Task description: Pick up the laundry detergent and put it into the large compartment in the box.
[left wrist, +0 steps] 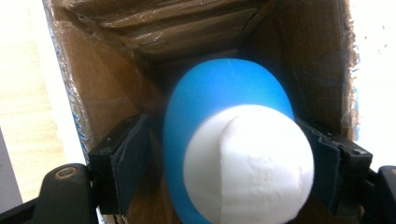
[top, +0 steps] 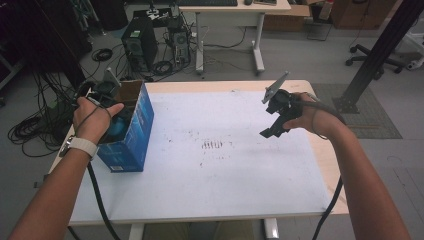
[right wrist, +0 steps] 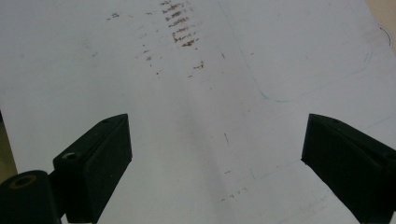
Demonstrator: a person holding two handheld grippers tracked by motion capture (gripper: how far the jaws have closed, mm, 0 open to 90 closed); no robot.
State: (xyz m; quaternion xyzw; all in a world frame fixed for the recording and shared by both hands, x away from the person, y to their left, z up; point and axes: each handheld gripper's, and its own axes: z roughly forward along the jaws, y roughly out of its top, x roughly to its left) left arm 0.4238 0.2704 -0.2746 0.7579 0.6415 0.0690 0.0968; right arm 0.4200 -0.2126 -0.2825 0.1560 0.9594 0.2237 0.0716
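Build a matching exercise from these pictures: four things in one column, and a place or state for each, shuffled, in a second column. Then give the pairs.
Things:
1. blue and white ball
2. cardboard box
3. left hand-held gripper
4. right hand-held gripper

Places or states:
A. lies on its side at the table's left edge, blue outside, brown inside
B. held above the white table top, jaws wide apart, nothing between them
C. sits in the box's opening, between two black jaws
D. reaches into the box, a gap showing at its left jaw

Pairs: 1-C, 2-A, 3-D, 4-B
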